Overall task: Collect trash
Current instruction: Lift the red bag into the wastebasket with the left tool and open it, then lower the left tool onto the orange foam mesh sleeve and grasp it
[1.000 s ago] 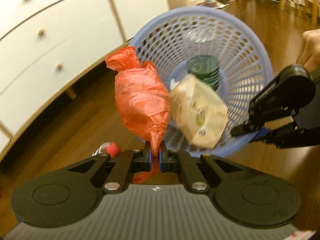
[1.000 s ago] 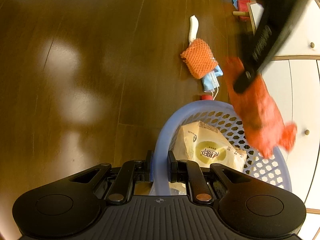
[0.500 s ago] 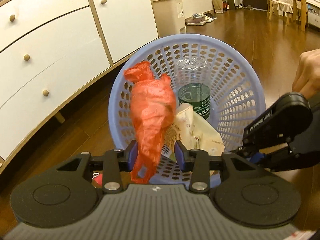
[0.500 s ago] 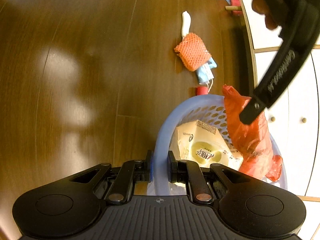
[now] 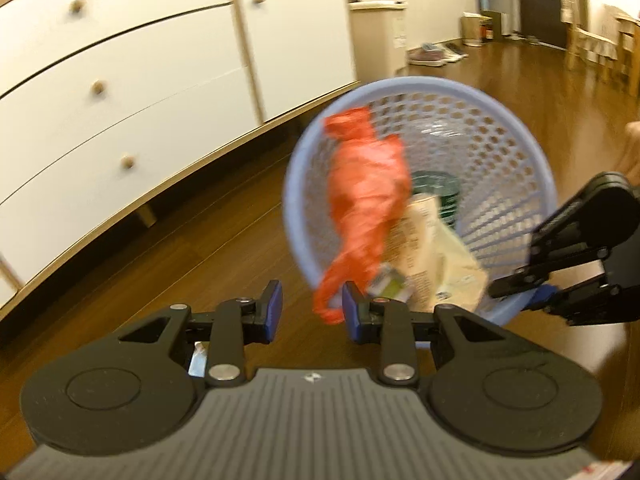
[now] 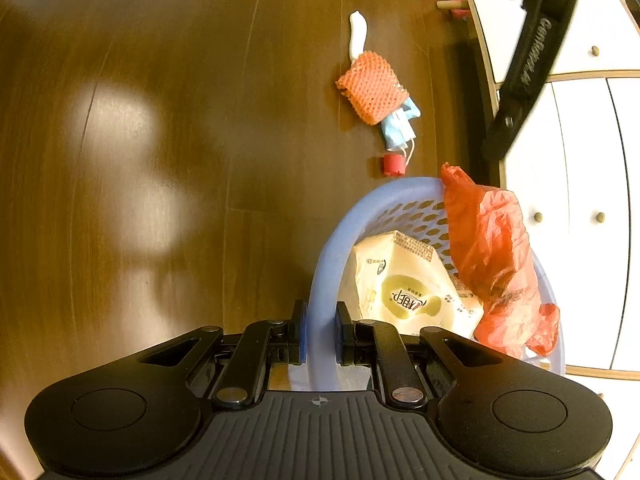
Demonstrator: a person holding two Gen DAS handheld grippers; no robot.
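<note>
My left gripper (image 5: 312,312) has its jaws spread wide, gripping nothing; the tail of the orange plastic bag (image 5: 366,200) hangs in the gap between the blue pads, close to the right-hand one, though motion blur keeps me from telling whether it touches. The bag is a long twisted shape. Its long axis runs from that thin lower tail up and slightly right to a knotted end pointing toward the far rim of the blue basket (image 5: 516,128). From my right wrist view the bag (image 6: 492,256) lies draped along the cabinet-side wall of the basket (image 6: 324,264), one end poking over the rim and the other bunched at the near edge. My right gripper (image 6: 319,332) is pinching the basket's rim, one pad inside the wall and one outside. Inside the basket a cream paper package (image 6: 404,288) lies tilted against the bag, and in the left view a dark green can (image 5: 440,192) sits behind it. Out on the wood floor (image 6: 160,120) lie an orange foam net (image 6: 372,86), a blue face mask (image 6: 398,132) partly under it, and a small red cap (image 6: 394,165) near the basket rim.
</note>
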